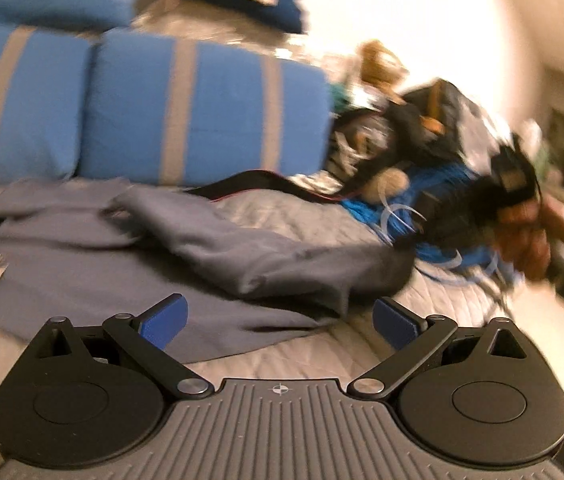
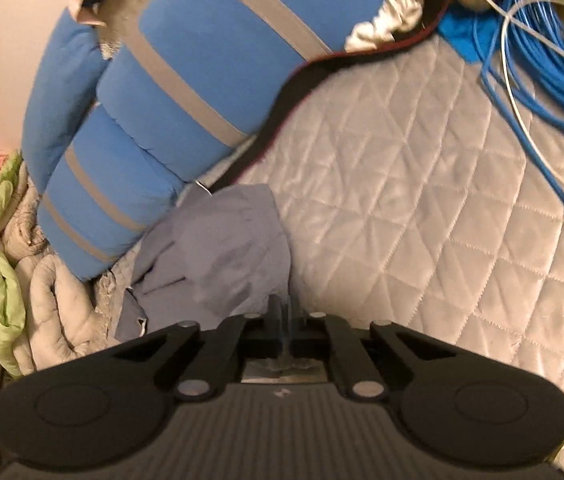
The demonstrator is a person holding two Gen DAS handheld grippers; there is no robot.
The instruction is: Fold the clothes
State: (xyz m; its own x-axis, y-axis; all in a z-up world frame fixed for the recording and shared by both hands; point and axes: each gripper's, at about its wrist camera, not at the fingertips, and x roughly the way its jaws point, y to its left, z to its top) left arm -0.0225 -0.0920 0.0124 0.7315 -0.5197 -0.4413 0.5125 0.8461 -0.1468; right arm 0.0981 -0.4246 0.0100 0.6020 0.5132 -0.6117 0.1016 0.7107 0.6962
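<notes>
Where sight fails: because the left wrist view is smeared, the dark heap of belongings at the far right of the bed cannot be sorted into separate things; in the right wrist view the fingertips are lost under cloth.
Garment: a grey-blue garment lies rumpled on the quilted bed cover, with one thick fold running across it and its near hem close to the bed edge.
Left hand-held gripper: jaws spread wide, blue pads apart and empty, hovering just above the garment's near edge, not touching it as far as can be seen.
Right hand-held gripper: jaws closed, pinching a bunched corner of the garment, which rises straight out of them.
Far side: blue pillows with grey stripes sit just beyond the garment.
Right side: a coil of blue cable lies well apart on the cover.
Open room: bare quilted cover stretches between the garment and the cable.
Left edge: a green and grey quilt hangs off beside the pillows.
</notes>
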